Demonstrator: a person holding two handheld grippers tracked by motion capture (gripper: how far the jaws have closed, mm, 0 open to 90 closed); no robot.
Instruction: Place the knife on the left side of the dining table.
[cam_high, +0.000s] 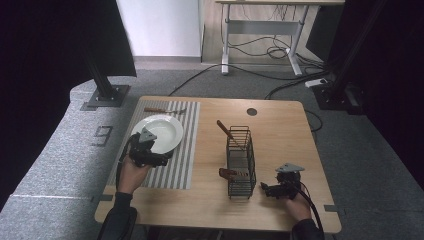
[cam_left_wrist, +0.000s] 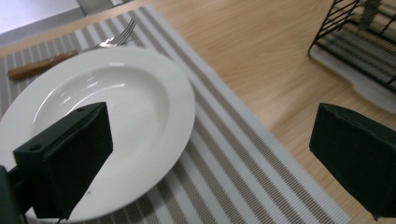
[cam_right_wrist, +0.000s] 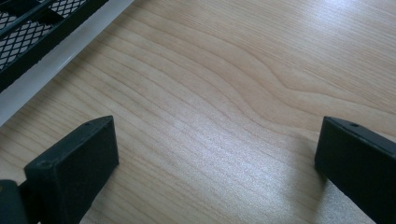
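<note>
— Two hand-held grippers, both held low over the surface (cam_high: 280, 117). Left hand-held gripper (cam_high: 159, 159) hovering at the near rim of the plate (cam_high: 159, 131), jaws spread wide and holding nothing. Probably lined up to take the plate by its edge.

— And the right hand-held gripper (cam_high: 266, 189)?

— Parked just right of the rack (cam_high: 241, 161), jaws likewise wide apart over bare wood. Looks like waiting, close enough to steady the rack or take a hand-off.

— Where exactly is the plate?

— Flat on the striped mat (cam_high: 182, 150), left half of the surface. Fork (cam_high: 162, 110) behind it, at the mat's far edge. Two wood-handled utensils already in the rack, one leaning out at the top.

— Room?

— Pale wood top with a round cable hole, grey carpet around, a white desk frame and loose cables behind, dark curtains on both sides.
</note>
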